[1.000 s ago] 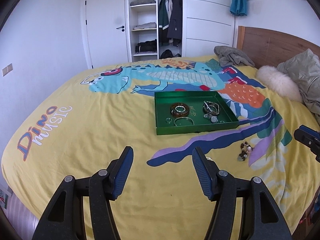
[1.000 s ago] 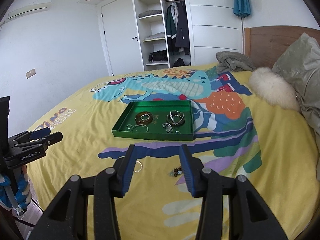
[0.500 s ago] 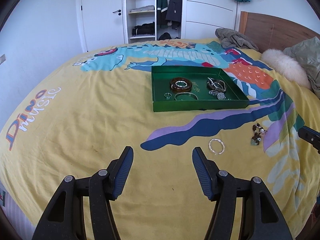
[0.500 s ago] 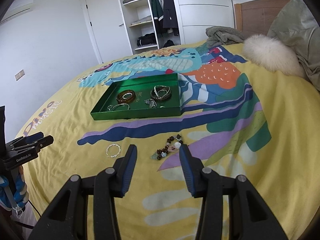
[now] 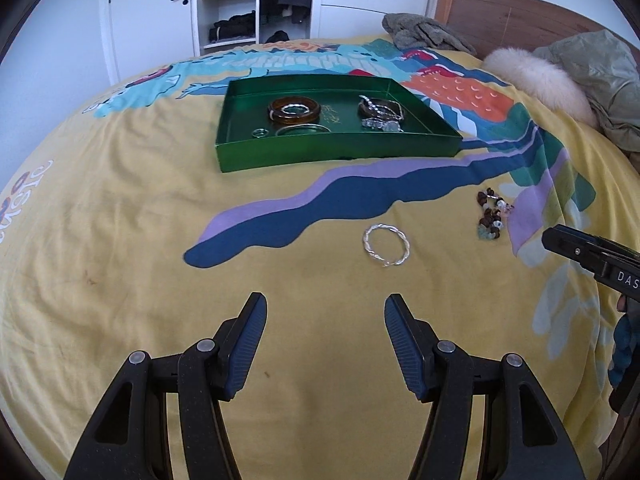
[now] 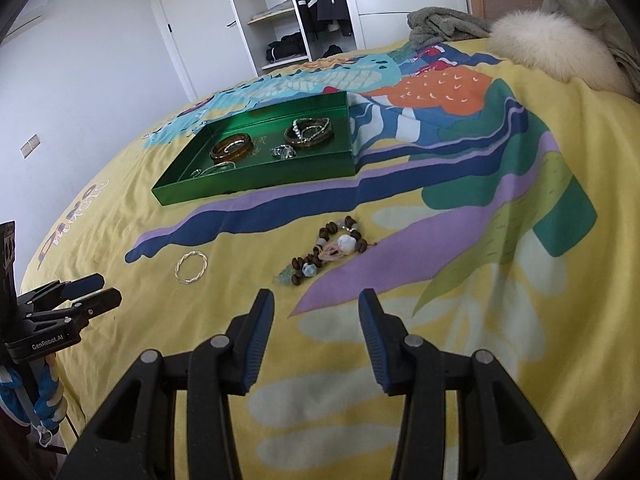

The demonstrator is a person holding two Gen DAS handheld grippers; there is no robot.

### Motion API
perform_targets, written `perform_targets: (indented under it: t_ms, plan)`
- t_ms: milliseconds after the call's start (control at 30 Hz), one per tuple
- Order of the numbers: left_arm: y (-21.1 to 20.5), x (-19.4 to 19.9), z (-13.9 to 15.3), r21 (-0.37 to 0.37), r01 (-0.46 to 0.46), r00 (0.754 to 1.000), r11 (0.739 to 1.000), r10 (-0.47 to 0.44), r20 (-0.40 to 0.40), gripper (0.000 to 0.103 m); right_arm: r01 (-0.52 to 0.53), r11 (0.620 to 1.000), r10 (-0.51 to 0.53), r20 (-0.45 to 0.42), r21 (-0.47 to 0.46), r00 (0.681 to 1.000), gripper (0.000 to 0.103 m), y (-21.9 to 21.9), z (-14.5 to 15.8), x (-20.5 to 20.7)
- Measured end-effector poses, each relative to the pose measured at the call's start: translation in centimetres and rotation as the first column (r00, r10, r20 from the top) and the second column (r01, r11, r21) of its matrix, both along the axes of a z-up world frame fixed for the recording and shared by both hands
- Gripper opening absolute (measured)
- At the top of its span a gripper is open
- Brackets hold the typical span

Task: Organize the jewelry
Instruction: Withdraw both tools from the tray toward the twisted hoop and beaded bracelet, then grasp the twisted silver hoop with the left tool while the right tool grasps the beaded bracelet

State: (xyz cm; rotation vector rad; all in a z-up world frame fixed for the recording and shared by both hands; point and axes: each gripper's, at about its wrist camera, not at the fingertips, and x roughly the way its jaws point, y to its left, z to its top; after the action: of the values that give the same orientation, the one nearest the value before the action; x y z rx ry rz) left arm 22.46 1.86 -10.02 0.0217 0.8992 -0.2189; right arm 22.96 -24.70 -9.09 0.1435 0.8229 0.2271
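A green tray sits on the yellow bedspread and holds several bangles and chains. A twisted silver bangle lies loose on the bed in front of the tray. A beaded bracelet with brown and pale beads lies to its right. My left gripper is open and empty, just short of the silver bangle. My right gripper is open and empty, just short of the beaded bracelet.
A fluffy white cushion, a grey-green pillow and a grey garment lie by the wooden headboard. An open wardrobe stands beyond the bed's far end.
Both grippers have moved forward and lower toward the bed. The silver bangle and the beaded bracelet now sit closer and larger in front of the open jaws. Nothing was grasped.
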Motion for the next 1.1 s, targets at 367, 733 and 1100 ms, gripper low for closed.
perform_targets:
  t_ms: [367,733,1100]
  plan:
    - [-4.1,3.4,-1.8,0.029,0.079,0.997,0.996,-0.079,-0.022,0.061,-0.015,0.998,0.018,-0.056,0.058,0.998,0.051,0.6,-2.6,4.3]
    - [-6.1,6.0,-3.5,0.073,0.082,0.996,0.994,-0.08,-0.033,0.055,-0.04,0.999,0.042,-0.091,0.024,0.995,0.051,1.6,-4.0,7.9]
    - [-6.7,6.1,-4.1,0.101,0.094,0.996,0.99,-0.093,-0.017,0.04,-0.026,0.998,0.032,-0.088,0.063,0.996,0.029,1.0,-4.9,9.9]
